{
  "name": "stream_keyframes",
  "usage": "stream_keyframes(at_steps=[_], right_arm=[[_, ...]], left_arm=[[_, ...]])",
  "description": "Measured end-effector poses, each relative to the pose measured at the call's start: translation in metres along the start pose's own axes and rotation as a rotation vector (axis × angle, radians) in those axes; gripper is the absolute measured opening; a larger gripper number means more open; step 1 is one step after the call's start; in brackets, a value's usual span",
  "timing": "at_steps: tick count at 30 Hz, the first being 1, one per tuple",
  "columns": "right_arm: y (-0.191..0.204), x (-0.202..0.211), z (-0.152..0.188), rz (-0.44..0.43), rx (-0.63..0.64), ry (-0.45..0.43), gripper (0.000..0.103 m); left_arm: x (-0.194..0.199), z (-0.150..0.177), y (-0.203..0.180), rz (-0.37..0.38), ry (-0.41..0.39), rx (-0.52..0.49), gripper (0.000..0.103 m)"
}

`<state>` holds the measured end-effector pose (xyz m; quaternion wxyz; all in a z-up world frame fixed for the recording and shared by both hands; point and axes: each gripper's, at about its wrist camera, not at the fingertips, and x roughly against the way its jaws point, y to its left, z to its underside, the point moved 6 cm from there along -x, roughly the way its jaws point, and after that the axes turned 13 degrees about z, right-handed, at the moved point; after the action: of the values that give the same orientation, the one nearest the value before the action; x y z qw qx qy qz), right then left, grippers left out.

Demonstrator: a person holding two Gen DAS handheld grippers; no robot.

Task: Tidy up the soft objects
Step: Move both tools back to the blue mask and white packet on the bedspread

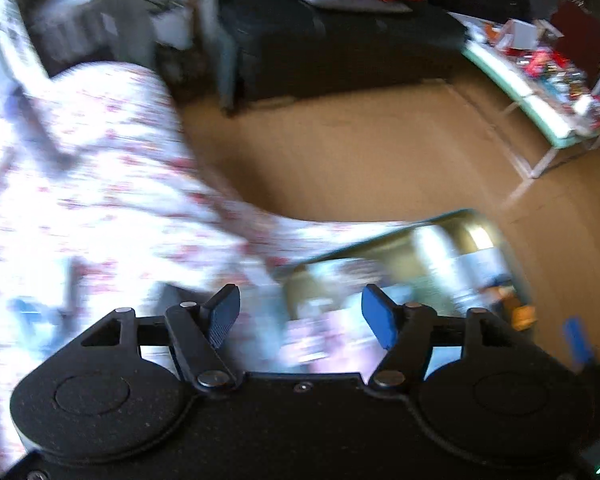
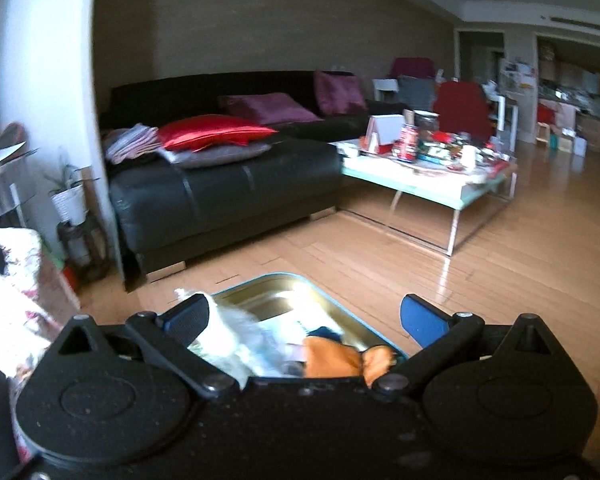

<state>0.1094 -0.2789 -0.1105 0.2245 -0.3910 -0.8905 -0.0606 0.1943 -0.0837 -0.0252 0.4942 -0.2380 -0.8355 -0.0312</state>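
A shallow metal tin [image 2: 284, 284] with a teal rim sits just ahead of my right gripper [image 2: 306, 322], which is open over it. In the tin lie a white fluffy soft object [image 2: 236, 332], an orange soft piece [image 2: 332, 356] and something dark blue. The white object touches the left finger, but the jaws stand wide apart. In the blurred left wrist view the same tin [image 1: 480, 236] lies ahead and to the right of my left gripper [image 1: 300, 316], which is open and empty. A white floral cloth [image 1: 100, 184] covers the surface to the left.
A black sofa [image 2: 220, 184] carries red and purple cushions [image 2: 216, 132] and folded cloths. A cluttered white coffee table [image 2: 432, 176] stands on the wooden floor [image 2: 500, 264]. A potted plant [image 2: 68, 196] stands by the wall. The floral cloth [image 2: 12, 280] shows at left.
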Motion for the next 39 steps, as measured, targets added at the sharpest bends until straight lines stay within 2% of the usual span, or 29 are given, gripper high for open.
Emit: stream_keyframes(at_steps=[3, 11, 13, 14, 18, 23, 29, 32, 35, 39], right_arm=[[0.01, 0.006, 0.002, -0.028, 0.033, -0.004, 0.102], [0.034, 0.032, 0.013, -0.104, 0.156, -0.045, 0.102], [0.041, 0.039, 0.015, -0.134, 0.183, -0.047, 0.102], [0.044, 0.043, 0.017, -0.152, 0.194, -0.048, 0.102], [0.055, 0.06, 0.024, -0.195, 0.245, -0.065, 0.102], [0.069, 0.082, 0.032, -0.211, 0.34, -0.123, 0.102], [0.08, 0.118, 0.042, -0.267, 0.394, -0.182, 0.102], [0.084, 0.135, 0.05, -0.328, 0.384, -0.149, 0.102], [0.089, 0.156, 0.059, -0.389, 0.392, -0.147, 0.103], [0.099, 0.188, 0.075, -0.498, 0.441, -0.17, 0.103]], left_arm=[[0.031, 0.018, 0.041, -0.113, -0.039, -0.006, 0.067], [0.085, 0.073, 0.154, -0.311, -0.074, 0.094, 0.069], [0.091, 0.085, 0.176, -0.346, -0.08, 0.127, 0.075], [0.093, 0.091, 0.187, -0.364, -0.084, 0.146, 0.081], [0.104, 0.112, 0.227, -0.426, -0.113, 0.196, 0.083], [0.104, 0.135, 0.269, -0.427, -0.121, 0.239, 0.083], [0.097, 0.158, 0.29, -0.432, -0.104, 0.255, 0.083], [0.096, 0.16, 0.293, -0.415, -0.125, 0.272, 0.083], [0.099, 0.156, 0.289, -0.422, -0.162, 0.24, 0.083], [0.09, 0.152, 0.289, -0.417, -0.157, 0.219, 0.091]])
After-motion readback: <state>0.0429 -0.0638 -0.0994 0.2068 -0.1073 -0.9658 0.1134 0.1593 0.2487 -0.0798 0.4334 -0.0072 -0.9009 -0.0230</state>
